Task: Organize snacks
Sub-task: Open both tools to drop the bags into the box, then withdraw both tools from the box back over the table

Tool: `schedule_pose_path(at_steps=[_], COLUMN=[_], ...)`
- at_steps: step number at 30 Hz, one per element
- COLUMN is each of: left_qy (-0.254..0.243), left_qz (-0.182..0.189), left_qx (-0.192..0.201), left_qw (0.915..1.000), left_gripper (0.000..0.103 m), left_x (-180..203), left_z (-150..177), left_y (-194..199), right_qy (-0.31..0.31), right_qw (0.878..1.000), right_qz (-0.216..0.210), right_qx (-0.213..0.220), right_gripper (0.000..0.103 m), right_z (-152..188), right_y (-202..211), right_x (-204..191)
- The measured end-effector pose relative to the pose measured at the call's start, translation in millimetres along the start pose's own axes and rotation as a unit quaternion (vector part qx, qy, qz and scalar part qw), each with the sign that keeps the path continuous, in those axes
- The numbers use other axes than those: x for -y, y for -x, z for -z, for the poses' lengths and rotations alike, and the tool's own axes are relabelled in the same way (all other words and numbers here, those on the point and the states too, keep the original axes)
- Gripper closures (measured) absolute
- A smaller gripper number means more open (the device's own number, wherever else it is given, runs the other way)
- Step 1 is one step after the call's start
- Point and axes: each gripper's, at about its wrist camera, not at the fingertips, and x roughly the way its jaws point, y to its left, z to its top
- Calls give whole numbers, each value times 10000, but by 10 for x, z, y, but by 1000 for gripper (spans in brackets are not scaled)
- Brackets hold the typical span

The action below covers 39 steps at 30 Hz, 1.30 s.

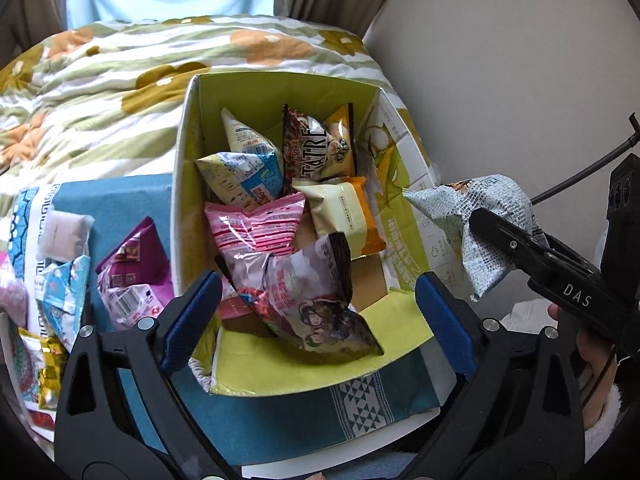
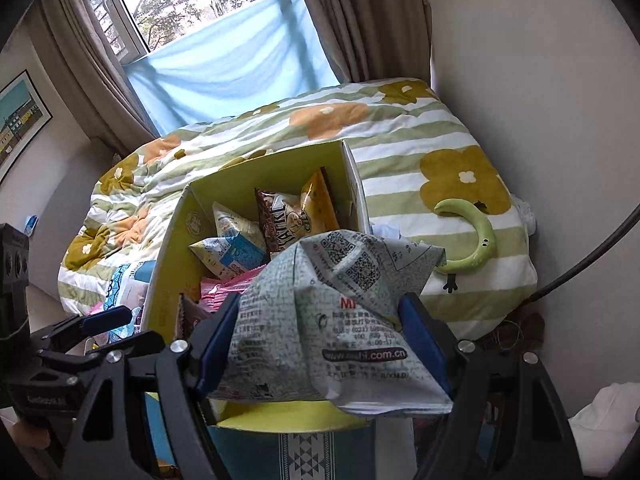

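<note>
Left wrist view: the left tongs (image 1: 316, 316) stood spread wide above the near end of the box (image 1: 280, 84), nothing pressed between their blue pads. Just under them a pale packet (image 1: 316, 312) printed with cartoon figures lay in the box, its long axis running from the far side down toward the near right corner. Beyond it in the box lay a pink pack (image 1: 256, 224), a cream-and-orange pack (image 1: 344, 216), a blue-and-white bag (image 1: 240, 176) and a brown bag (image 1: 308, 144) lettered "ATRE". The box's right flap was folded outward. Left of the box, more packs (image 1: 132, 272) lay loose on a blue cloth. Right of the box, the right tongs (image 1: 504, 232), marked "DAS", gripped a grey bag (image 1: 480, 208), its corner pointing toward the box.

Right wrist view: the right tongs (image 2: 320, 344) clenched the grey bag (image 2: 332, 320) by its sides, hanging over the box's (image 2: 248, 172) near right corner. Its back showed QR codes and a web address ending ".com.cn". The left tongs (image 2: 100, 320) sat left of the box. Behind the box lay a flowered quilt (image 2: 420, 140).
</note>
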Motion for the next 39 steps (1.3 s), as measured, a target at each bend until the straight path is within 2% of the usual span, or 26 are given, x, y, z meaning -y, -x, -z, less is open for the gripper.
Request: schedule_pose_path(at_steps=[4, 8, 13, 17, 18, 21, 29, 39], left_qy=[11, 115, -44, -80, -77, -72, -51, -201], left_qz=[-249, -282, -521, -590, -587, -621, -610, -659], left_qx=[86, 107, 105, 101, 97, 78, 96, 549], left_qw=[9997, 9995, 9986, 9982, 9982, 9980, 9981, 9961], left_gripper=[6, 6, 6, 6, 6, 6, 6, 6], left_x=[-89, -185, -225, -267, -281, -311, -315, -161], left_z=[30, 48, 56, 81, 92, 132, 247, 309], left_y=[43, 42, -32, -56, -56, -36, 37, 473], right_qy=[67, 266, 323, 287, 286, 301, 434, 553], right_qw=[9998, 9993, 9987, 9979, 9979, 9984, 9985, 9973], right_qz=[-162, -238, -290, -504, -542, -483, -322, -317], right_qx=[16, -82, -255, -270, -230, -55, -11, 372], right_gripper=[29, 28, 27, 26, 24, 1, 1, 1], right_z=[-36, -86, -134, -118, -104, -55, 111, 130], right_y=[-32, -129, -348, -451, -459, -449, -335, 69], right_x=[-42, -145, -202, -231, -240, -255, -254, -343])
